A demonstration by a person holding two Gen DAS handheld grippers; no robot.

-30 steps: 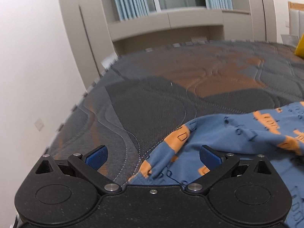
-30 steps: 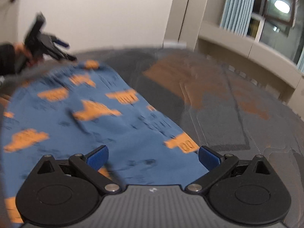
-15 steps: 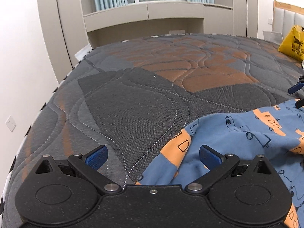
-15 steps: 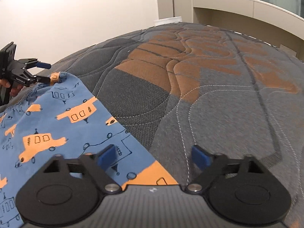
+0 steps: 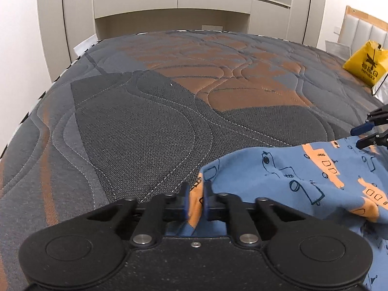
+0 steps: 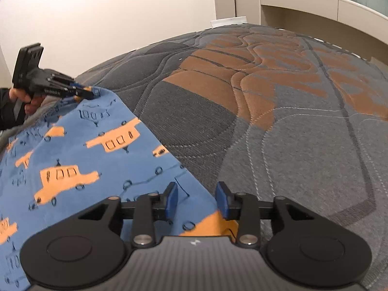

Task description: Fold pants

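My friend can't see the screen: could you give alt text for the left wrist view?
The left gripper pinches a corner of blue pants printed with orange cars, lying on a quilted grey-and-orange mattress. A yellow bag sits far right.

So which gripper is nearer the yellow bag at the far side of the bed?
Right. The right gripper sits toward the side of the bed where the yellow bag lies. The left gripper, clamping the pants, is at the opposite corner, farther away.

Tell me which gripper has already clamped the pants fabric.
The left gripper: it is pinched shut on an orange-and-blue edge of the pants. The right gripper is partly open, straddling the edge.
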